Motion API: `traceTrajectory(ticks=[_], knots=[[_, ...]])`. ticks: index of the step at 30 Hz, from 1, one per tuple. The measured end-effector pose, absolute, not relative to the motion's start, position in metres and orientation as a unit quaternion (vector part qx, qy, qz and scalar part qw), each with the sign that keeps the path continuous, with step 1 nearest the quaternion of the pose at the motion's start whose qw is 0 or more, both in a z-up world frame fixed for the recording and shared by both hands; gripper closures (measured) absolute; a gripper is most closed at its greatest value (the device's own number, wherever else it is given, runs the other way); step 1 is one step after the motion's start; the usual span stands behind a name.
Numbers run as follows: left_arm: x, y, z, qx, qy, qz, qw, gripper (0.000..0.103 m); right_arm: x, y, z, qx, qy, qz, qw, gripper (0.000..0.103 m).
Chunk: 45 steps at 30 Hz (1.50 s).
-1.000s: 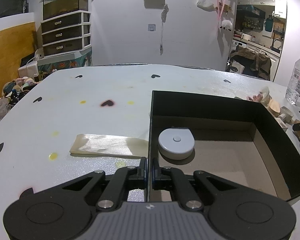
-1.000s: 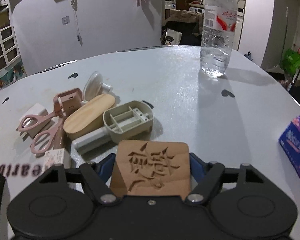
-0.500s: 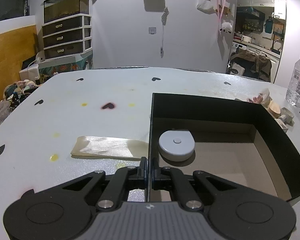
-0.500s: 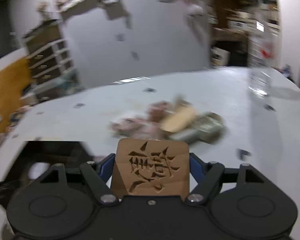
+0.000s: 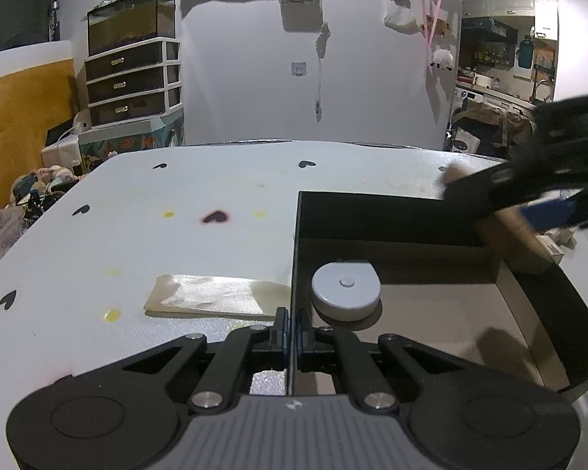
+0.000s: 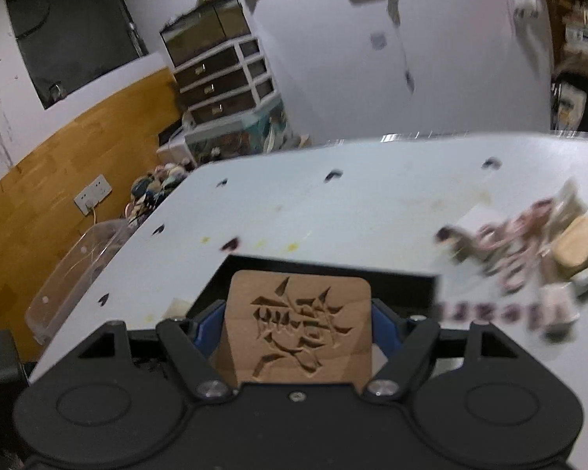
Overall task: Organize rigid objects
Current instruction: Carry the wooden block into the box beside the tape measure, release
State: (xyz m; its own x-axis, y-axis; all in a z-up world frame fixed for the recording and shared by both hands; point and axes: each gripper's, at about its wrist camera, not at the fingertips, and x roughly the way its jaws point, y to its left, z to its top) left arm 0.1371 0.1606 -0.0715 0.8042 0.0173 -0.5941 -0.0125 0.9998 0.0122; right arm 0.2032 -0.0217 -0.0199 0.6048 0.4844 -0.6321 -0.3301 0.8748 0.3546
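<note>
My left gripper (image 5: pixel 293 331) is shut on the left wall of a black open box (image 5: pixel 372 215) that sits on the white table. A round grey tape measure (image 5: pixel 345 290) lies inside the box near that wall. My right gripper (image 6: pixel 296 313) is shut on a square wooden coaster (image 6: pixel 300 329) with a carved character, held above the box's far edge (image 6: pixel 333 270). It also shows in the left wrist view (image 5: pixel 529 192) as a blurred dark shape over the box's far right corner, with the coaster (image 5: pixel 509 231) in it.
A flat cream packet (image 5: pixel 211 299) lies on the table left of the box. A blurred pile of pink scissors, a wooden lid and small boxes (image 6: pixel 529 250) lies right of the box. A clear plastic bin (image 6: pixel 74 270) stands off the table's left edge.
My right gripper has swung left from the object pile to above the box, carrying the coaster. It has entered the left wrist view. My left gripper has held still on the box wall.
</note>
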Motion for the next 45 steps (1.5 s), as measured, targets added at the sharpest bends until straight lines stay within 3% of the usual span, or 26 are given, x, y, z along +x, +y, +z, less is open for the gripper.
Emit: traceTrajectory(ticks=[6, 20, 24, 37, 41, 45], knots=[[0.136, 0.164, -0.071, -0.003, 0.308, 0.001, 0.951, 0.100, 0.223, 0.007, -0.043, 0.109, 0.443, 0.154, 0.876, 0.026], [0.134, 0.169, -0.071, -0.012, 0.301, -0.013, 0.953, 0.100, 0.251, 0.026, -0.077, 0.111, 0.488, 0.040, 0.865, 0.025], [0.135, 0.170, -0.071, -0.014, 0.302, -0.014, 0.953, 0.100, 0.251, 0.023, -0.074, 0.137, 0.478, 0.049, 0.866, 0.013], [0.135, 0.171, -0.071, -0.017, 0.305, -0.013, 0.952, 0.099, 0.229, 0.017, -0.057, 0.137, 0.474, 0.100, 0.864, 0.011], [0.136, 0.170, -0.071, -0.015, 0.307, -0.011, 0.952, 0.099, 0.216, 0.013, -0.039, 0.126, 0.444, 0.107, 0.881, 0.004], [0.137, 0.169, -0.071, -0.014, 0.307, -0.009, 0.952, 0.099, 0.206, 0.004, -0.023, 0.115, 0.414, 0.119, 0.895, 0.003]])
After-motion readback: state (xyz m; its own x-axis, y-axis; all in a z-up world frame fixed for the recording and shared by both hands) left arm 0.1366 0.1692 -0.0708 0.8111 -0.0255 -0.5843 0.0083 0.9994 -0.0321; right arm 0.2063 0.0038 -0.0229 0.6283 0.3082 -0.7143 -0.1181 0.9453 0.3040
